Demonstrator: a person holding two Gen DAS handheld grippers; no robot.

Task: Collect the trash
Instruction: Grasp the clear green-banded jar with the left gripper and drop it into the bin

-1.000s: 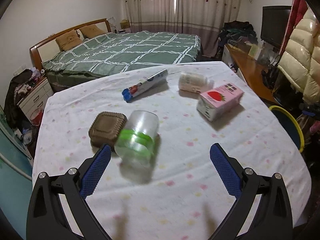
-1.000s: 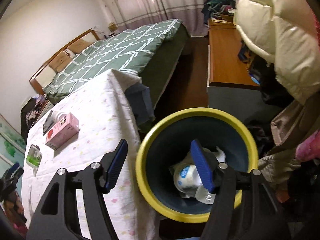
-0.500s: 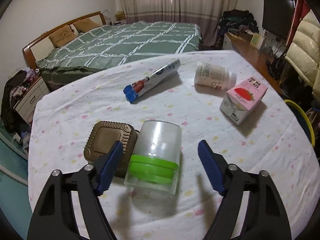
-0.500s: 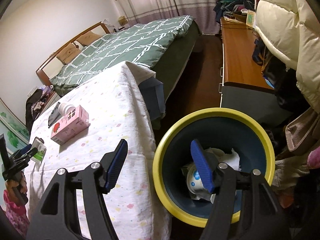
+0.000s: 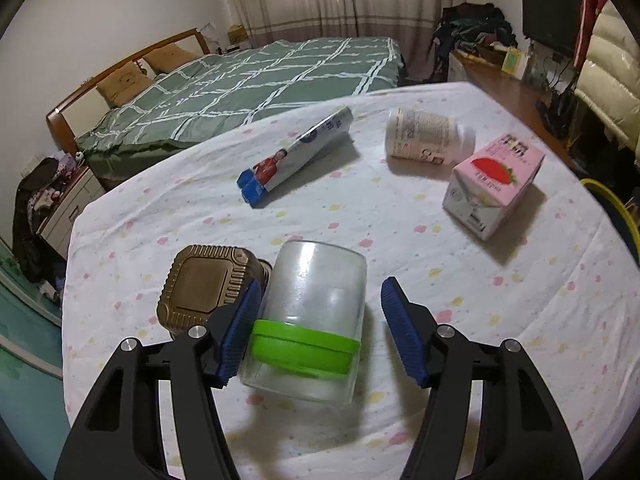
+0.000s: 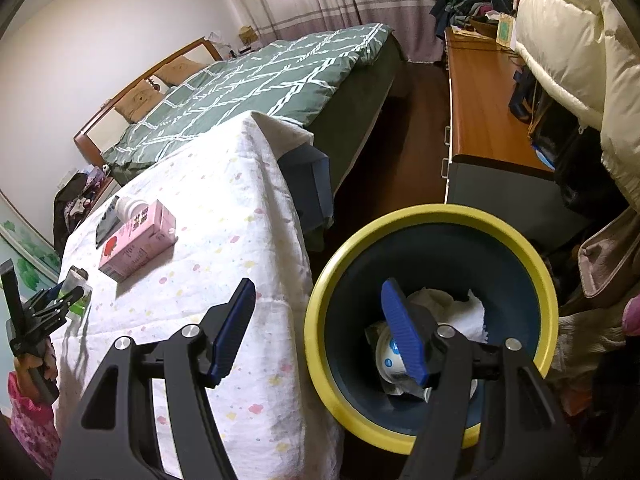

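Observation:
A clear plastic jar point(image 5: 316, 304) with a green band lies on its side on the cloth-covered table point(image 5: 480, 320). My left gripper point(image 5: 320, 288) straddles it and its jaws are closing; the left pad point(image 5: 240, 332) is against the jar, the right pad point(image 5: 400, 332) still stands off it. A brown square box point(image 5: 204, 284) touches the jar's left side. Farther back lie a toothpaste box point(image 5: 296, 156), a white bottle point(image 5: 424, 138) and a pink strawberry carton point(image 5: 496, 184). My right gripper point(image 6: 318, 286) hangs open and empty over the near rim of the yellow-rimmed bin point(image 6: 432, 216).
The bin stands on the floor beside the table's edge and holds crumpled white paper point(image 6: 448, 304) and a cup point(image 6: 390, 356). A wooden desk point(image 6: 480, 112) and a cream padded coat point(image 6: 568, 40) lie behind it. A green bed point(image 5: 248, 80) is beyond the table.
My left gripper has come forward and down over the jar, and its jaws have narrowed from wide apart to close around it. The right gripper has stayed over the bin.

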